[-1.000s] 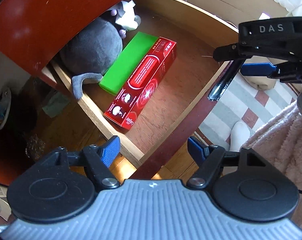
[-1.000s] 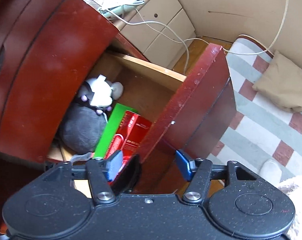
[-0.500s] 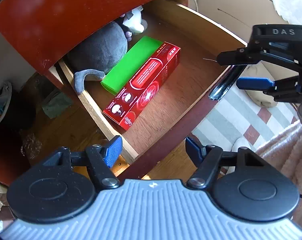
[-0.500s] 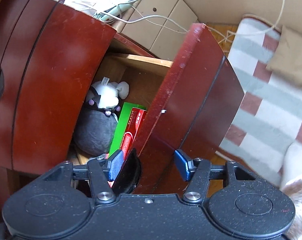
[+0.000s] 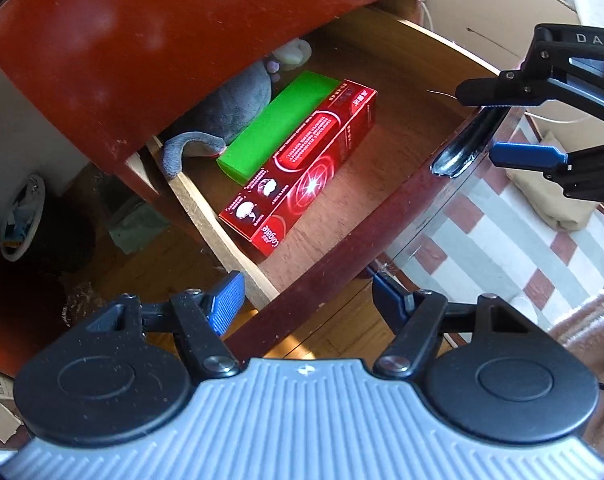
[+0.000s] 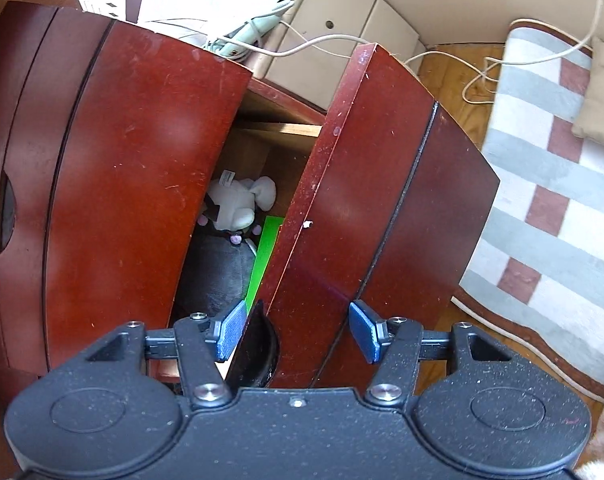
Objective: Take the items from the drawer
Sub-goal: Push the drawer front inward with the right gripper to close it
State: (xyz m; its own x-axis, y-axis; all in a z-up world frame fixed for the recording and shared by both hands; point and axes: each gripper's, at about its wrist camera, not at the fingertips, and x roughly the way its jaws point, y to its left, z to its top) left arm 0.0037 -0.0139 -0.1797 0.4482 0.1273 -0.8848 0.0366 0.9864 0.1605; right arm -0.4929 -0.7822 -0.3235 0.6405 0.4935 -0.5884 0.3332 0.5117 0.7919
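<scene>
With drawer point(image 5: 382, 216) pulled open, grey plush toy point(image 5: 237, 108) sits far left, half under cabinet front. Green box point(image 5: 277, 128) beside it; red toothpaste box point(image 5: 306, 168) touching, glossy, long axis near-left to far-right. Left gripper point(image 5: 306, 300) jaws apart, empty. Right gripper point(image 6: 297, 332) jaws apart, straddling drawer front at black handle point(image 6: 253, 348).

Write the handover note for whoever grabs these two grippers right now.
Left gripper: open, empty, above the near corner of the open drawer.
Right gripper: jaws straddle the drawer front by the black handle; whether they pinch it is unclear.
In the drawer: red toothpaste box, green box beside it, grey plush toy partly under the cabinet.
Done: drawer open.
Left: take out all three items.
</scene>
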